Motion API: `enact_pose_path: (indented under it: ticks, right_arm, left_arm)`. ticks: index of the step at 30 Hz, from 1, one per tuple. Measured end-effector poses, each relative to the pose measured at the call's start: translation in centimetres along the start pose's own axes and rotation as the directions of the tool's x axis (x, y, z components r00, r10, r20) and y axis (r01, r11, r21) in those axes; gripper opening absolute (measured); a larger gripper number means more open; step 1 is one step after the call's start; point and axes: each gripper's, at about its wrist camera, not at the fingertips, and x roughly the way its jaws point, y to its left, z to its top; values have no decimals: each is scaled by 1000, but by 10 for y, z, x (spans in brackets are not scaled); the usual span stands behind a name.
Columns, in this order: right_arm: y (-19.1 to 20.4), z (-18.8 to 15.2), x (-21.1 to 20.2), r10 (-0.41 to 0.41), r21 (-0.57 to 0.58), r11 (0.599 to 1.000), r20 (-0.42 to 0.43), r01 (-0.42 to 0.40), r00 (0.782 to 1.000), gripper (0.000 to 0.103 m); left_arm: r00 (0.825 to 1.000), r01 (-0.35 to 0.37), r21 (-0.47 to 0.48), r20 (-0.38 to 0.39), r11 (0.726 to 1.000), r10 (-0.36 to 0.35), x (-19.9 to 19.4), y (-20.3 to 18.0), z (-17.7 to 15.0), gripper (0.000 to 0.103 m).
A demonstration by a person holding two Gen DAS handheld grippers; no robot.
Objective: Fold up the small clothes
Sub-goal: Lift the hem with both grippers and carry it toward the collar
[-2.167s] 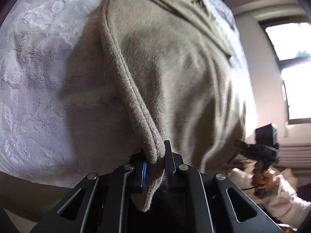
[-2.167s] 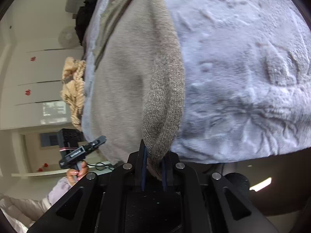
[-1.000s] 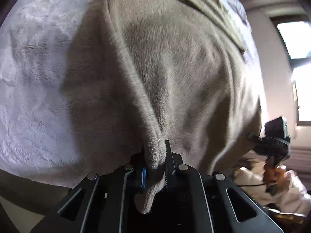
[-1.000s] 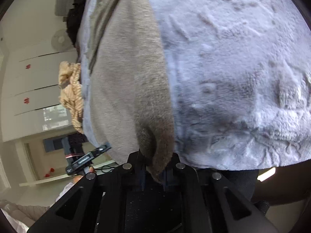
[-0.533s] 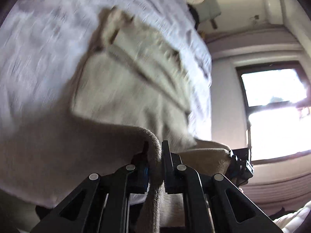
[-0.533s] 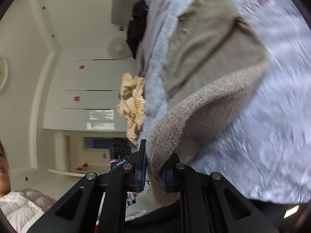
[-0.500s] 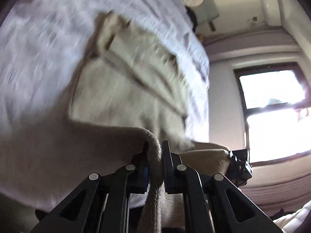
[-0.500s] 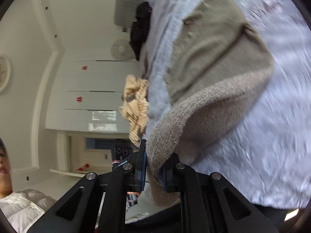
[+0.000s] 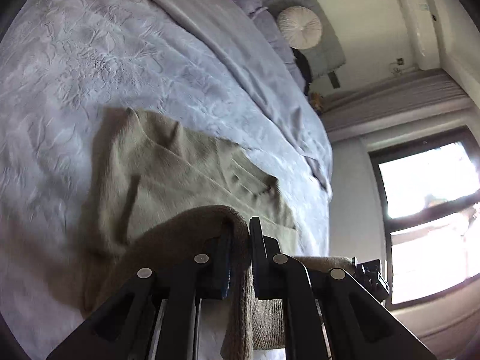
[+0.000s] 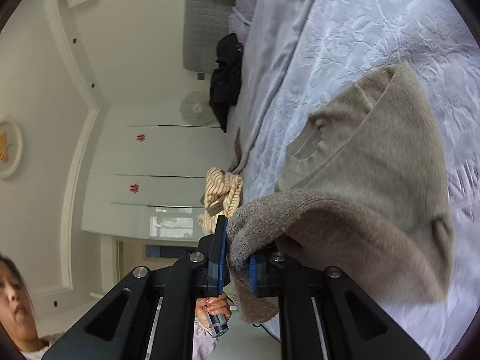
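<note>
Nearest you, your left gripper (image 9: 240,249) is clamped on the ribbed hem of the taupe sweater (image 9: 180,180), the knit bunched between its jaws at 6 o'clock in the left view. Your right gripper (image 10: 237,258) is likewise pinching the same hem, a thick fold spilling over the blue pads (image 10: 222,249) at 6 o'clock in the right view. Both corners are raised off the bed (image 9: 90,60), while the rest of the sweater lies beyond them, draped toward 12 o'clock across the pale embossed bedspread. By the look of it you are mid-fold: the hem is lifted but not yet laid down, so the fold remains to be completed and smoothed. Farther off, at 9 o'clock in the right view, a striped knit garment (image 10: 222,195) waits at the bed's edge, seemingly unfolded.
</note>
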Motion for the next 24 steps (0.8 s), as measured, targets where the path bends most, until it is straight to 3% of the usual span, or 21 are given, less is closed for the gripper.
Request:
enact_pose_path:
  ticks: [5, 9, 12, 13, 16, 18, 20, 22, 24]
  right_arm:
    - [-48, 47, 34, -85, 86, 992, -34, 88, 996, 14]
    - [-86, 69, 46, -167, 166, 971, -38, 171, 985, 17]
    - [-107, 78, 47, -228, 234, 942, -74, 239, 971, 19]
    - [-107, 78, 46, -229, 243, 940, -77, 241, 970, 23]
    - [-93, 81, 41, -229, 207, 949, -70, 239, 971, 63]
    - [-80, 82, 39, -180, 188, 964, -65, 189, 982, 64]
    - [-72, 81, 37, -143, 182, 971, -80, 156, 986, 64]
    - [-71, 79, 40, -128, 189, 971, -110, 147, 986, 64]
    - [-71, 78, 54, -133, 189, 969, -158, 162, 978, 64]
  left_arm:
    - [990, -142, -32, -30, 989, 141, 46, 33, 23, 12]
    - [972, -230, -47, -55, 972, 227, 53, 45, 24, 14]
    - [945, -325, -32, -56, 945, 323, 46, 42, 23, 63]
    - [930, -367, 9, -33, 930, 367, 39, 35, 22, 65]
    - [916, -396, 122, -21, 910, 401, 25, 15, 18, 65]
    - [907, -409, 198, -18, 891, 421, 23, 3, 15, 65]
    - [894, -418, 318, -25, 851, 448, 25, -12, 8, 65]
    - [884, -407, 403, -51, 819, 464, 35, -23, -1, 65]
    - [880, -390, 442, -79, 808, 468, 47, -28, -7, 65]
